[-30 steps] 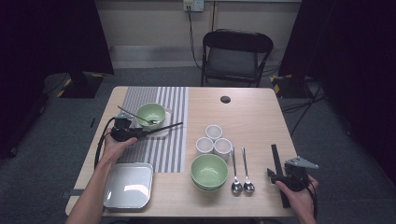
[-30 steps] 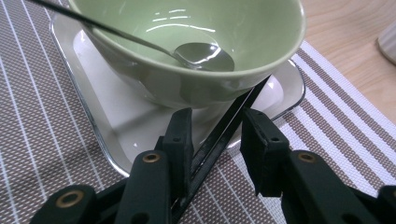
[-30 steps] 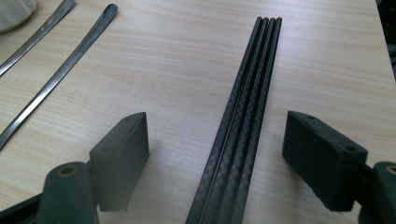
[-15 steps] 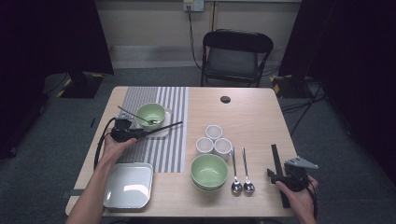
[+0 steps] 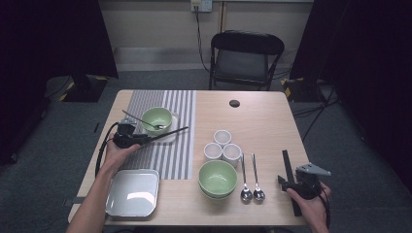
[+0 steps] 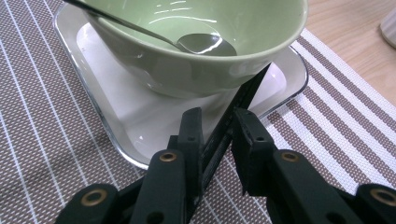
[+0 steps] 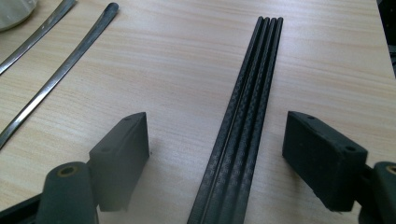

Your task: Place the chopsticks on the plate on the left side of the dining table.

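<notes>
The left gripper [image 6: 215,135] had its two black jaws pressed together on a pair of thin black chopsticks [image 6: 236,112], and over the last moment they had been closing further, with the sticks between them. The pads [image 6: 191,135] held the sticks near their lower end, so most of the length ran free, up past the side of the pale green ceramic bowl [image 6: 196,70], with the far part hidden behind it. This bowl carried a steel spoon [image 6: 201,42] and stood on a white square plate [image 6: 140,126], which lay on the grey mat with white stripes [image 6: 42,121] near the far left corner of the wooden table [image 5: 252,121]. I think the step was to lay the chopsticks beside this setting, so the hand should have kept the grip firm and the pair level, because sticks held so near one end can swing or scissor apart. It would have been safer to steer the tips clear of the bowl wall, lower them until they rested flat, and only then loosen the hold. The right gripper [image 7: 217,154] had its jaws wide apart, standing on either side of a bundle of more black chopsticks [image 7: 245,126] lying near the right edge, without pressing them. Two long steel spoons [image 7: 56,56] lay just beside it.
</notes>
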### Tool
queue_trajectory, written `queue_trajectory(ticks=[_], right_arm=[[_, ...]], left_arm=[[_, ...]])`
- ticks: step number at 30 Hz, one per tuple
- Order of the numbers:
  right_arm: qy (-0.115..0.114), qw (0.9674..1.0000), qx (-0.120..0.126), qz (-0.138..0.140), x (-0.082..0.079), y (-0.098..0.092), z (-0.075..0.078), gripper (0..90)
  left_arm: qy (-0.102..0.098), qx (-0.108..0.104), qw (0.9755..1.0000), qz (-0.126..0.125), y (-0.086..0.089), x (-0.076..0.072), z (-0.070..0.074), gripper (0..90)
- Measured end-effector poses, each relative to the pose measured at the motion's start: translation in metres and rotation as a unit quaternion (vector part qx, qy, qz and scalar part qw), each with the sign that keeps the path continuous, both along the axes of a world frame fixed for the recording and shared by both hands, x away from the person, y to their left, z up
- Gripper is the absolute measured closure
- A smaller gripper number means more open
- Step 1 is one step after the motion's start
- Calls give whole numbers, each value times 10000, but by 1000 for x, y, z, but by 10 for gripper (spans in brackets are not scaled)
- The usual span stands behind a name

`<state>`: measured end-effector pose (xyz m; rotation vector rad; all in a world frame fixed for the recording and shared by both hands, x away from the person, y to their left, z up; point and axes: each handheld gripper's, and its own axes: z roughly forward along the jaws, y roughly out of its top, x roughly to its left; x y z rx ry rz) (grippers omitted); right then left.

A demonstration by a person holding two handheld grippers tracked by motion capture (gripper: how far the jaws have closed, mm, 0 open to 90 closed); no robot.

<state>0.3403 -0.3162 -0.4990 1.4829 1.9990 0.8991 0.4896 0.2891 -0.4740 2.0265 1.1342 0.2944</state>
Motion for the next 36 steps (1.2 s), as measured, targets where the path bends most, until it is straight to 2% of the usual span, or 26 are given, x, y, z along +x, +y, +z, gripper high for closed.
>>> queue_trajectory(ticks=[5,7,9,11,12,14,17,20,21,22,25,29,31,32,34,36], right_arm=[[-1,10000,-3,-2,0,0,0,219],[-1,10000,-2,-3,0,0,0,219],[0,10000,0,-2,0,0,0,219],[-4,10000,-4,0,0,0,0,219],[-2,10000,-3,1,0,0,0,217],[-4,10000,-9,2,0,0,0,216],[-4,10000,-8,1,0,0,0,217],[0,10000,-6,-6,0,0,0,216],[0,10000,-6,-6,0,0,0,216],[0,10000,-8,-17,0,0,0,216],[1,10000,-1,-15,0,1,0,216],[0,10000,1,-14,0,1,0,215],[4,10000,7,-12,0,0,0,216],[-1,10000,7,-9,0,0,0,215],[-1,10000,10,-8,0,0,0,215],[4,10000,20,-9,0,0,0,216]], left_arm=[[1,7,10000,30,0,0,0,732],[6,39,10000,63,1,1,0,688],[-9,-75,9999,108,2,0,1,639],[-35,-73,9999,136,2,-1,3,586],[-98,-127,9998,111,2,-2,6,584],[-90,-193,9997,92,1,-4,8,552],[-90,-249,9996,44,-1,-6,11,549],[-145,-439,9989,-70,-5,-11,17,547],[-145,-439,9989,-70,-5,-11,17,547],[-105,-471,9986,-227,-7,-12,20,548],[-51,-514,9981,-344,-10,-14,19,556],[9,-484,9981,-392,-13,-14,17,551],[53,-416,9983,-395,-16,-14,15,528],[144,-359,9981,-482,-21,-13,13,529],[141,-284,9985,-449,-24,-13,11,530],[201,-342,9982,-446,-24,-12,8,529]])
